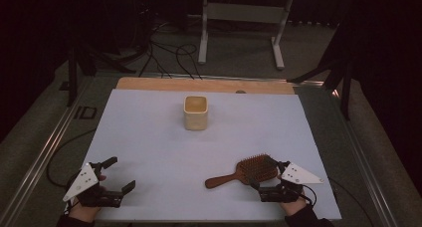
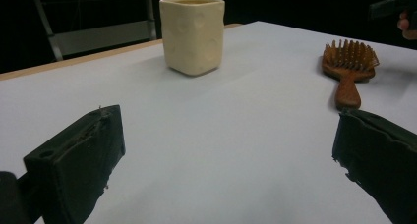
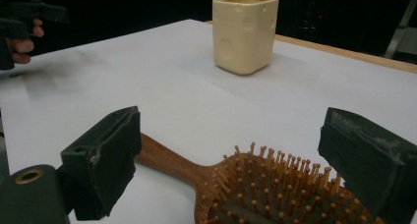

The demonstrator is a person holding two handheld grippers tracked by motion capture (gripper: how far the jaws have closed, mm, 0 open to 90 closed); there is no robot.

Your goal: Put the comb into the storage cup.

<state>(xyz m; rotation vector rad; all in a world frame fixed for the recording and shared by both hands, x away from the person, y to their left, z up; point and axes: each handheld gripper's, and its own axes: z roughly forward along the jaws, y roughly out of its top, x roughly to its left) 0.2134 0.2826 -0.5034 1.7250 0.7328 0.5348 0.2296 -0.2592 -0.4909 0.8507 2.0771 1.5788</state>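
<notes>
- Two grippers, both with jaws spread wide and gripping nothing.
- Right gripper (image 1: 267,173), lower right of the high view: poised around the head of the hairbrush (image 1: 242,172), bristles up.
- Brush handle running toward lower centre of frame.
- Left gripper (image 1: 119,173), lower left: well apart from brush; cup (image 1: 195,112) upper centre.

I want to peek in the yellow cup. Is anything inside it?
From above, the cup shows a bare yellowish inside near its rim, with nothing sticking out. Its bottom is too dim to tell. In both gripper views the cup's wall hides the inside.
</notes>
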